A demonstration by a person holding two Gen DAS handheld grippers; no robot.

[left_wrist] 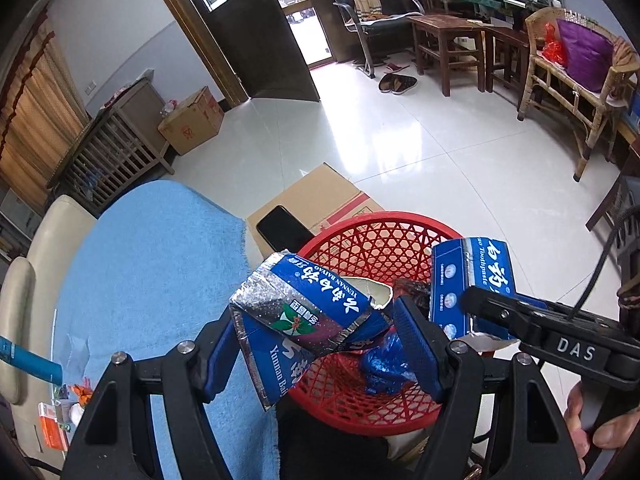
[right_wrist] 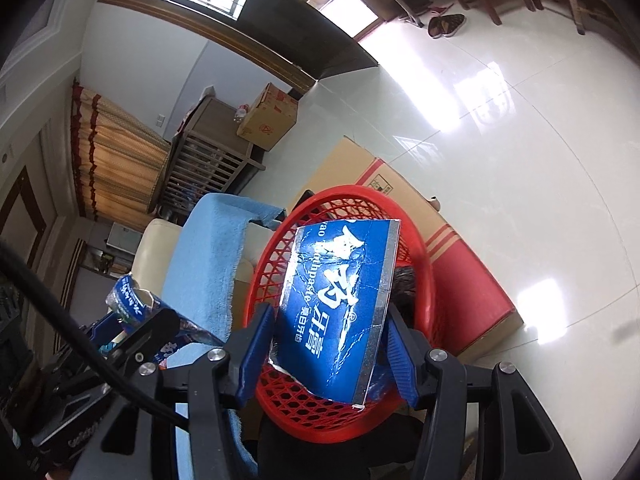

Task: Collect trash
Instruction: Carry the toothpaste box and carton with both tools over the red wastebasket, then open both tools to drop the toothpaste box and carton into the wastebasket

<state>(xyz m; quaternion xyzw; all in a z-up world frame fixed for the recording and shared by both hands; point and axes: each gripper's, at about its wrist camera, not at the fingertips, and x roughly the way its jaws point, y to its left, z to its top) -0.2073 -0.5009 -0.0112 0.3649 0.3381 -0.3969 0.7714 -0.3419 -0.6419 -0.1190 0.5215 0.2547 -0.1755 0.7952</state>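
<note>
My left gripper (left_wrist: 316,340) is shut on a crumpled blue toothpaste box (left_wrist: 304,312) and holds it over the near rim of a red mesh basket (left_wrist: 384,240). My right gripper (right_wrist: 330,344) is shut on a flattened blue toothpaste box piece (right_wrist: 340,296), held above the same basket (right_wrist: 348,200). The right gripper also shows in the left wrist view (left_wrist: 492,304) with its box piece (left_wrist: 476,276). A crumpled blue wrapper (left_wrist: 384,364) and some dark scraps lie inside the basket.
A blue towel (left_wrist: 152,272) covers a cream sofa (left_wrist: 52,248) at left. A cardboard box (left_wrist: 328,196) with a black phone (left_wrist: 280,228) on it stands behind the basket. Small packets (left_wrist: 56,420) lie at far left. Chairs and tables (left_wrist: 448,40) stand across the tiled floor.
</note>
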